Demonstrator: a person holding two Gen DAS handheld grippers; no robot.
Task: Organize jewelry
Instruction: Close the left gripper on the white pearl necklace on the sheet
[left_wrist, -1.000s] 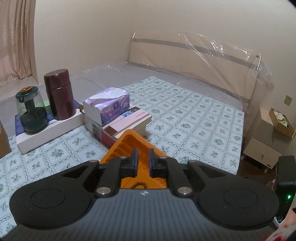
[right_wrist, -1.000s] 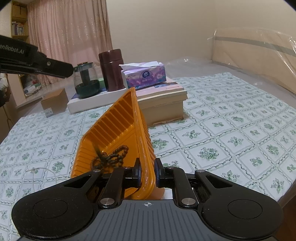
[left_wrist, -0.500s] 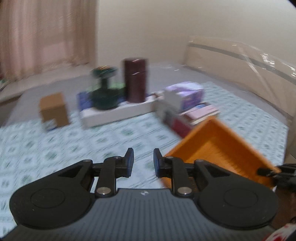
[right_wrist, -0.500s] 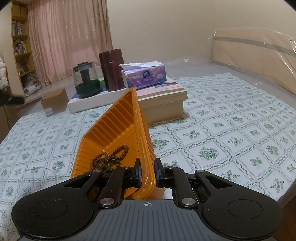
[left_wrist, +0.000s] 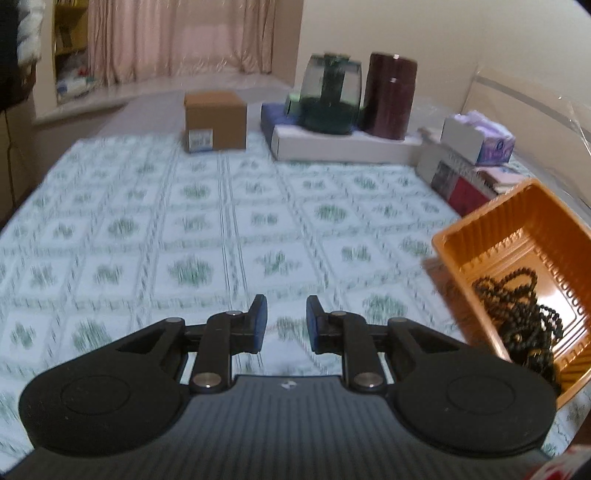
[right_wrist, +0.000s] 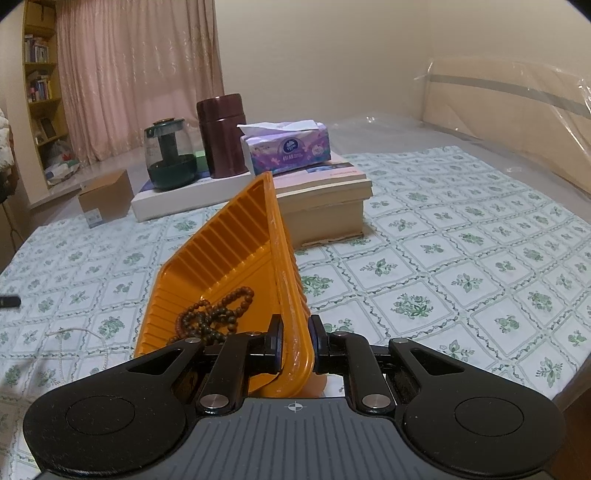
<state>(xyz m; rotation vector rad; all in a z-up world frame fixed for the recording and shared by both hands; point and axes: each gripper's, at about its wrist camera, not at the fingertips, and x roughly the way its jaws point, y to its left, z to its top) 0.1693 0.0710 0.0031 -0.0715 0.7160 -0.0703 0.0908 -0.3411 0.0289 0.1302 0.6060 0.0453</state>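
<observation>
At the far left of the right wrist view a pale thin cord is seen lying in a loose curve on the bed cover, a cloth printed with green sprigs in a lattice of squares; what kind of piece the cord is cannot be made out. Further right, a brown cardboard box, a smoked-glass jar with a dark green base, a maroon cylindrical canister and a purple tissue box on stacked books are ranged along the back. The ribbed orange plastic tray is held tilted on edge, its rim pinched between the pads of the right tool, whose jaws are pressed together on it. A string of round dark brown beads is heaped in the tray's low corner, partly hidden behind the tool. In the left wrist view, blurred by motion, the left tool is seen over bare cover with its jaws slightly spread, having just been opening, and nothing is between them. At that view's right edge the tray is cut off by the frame, the beads lying dark and tangled inside.
</observation>
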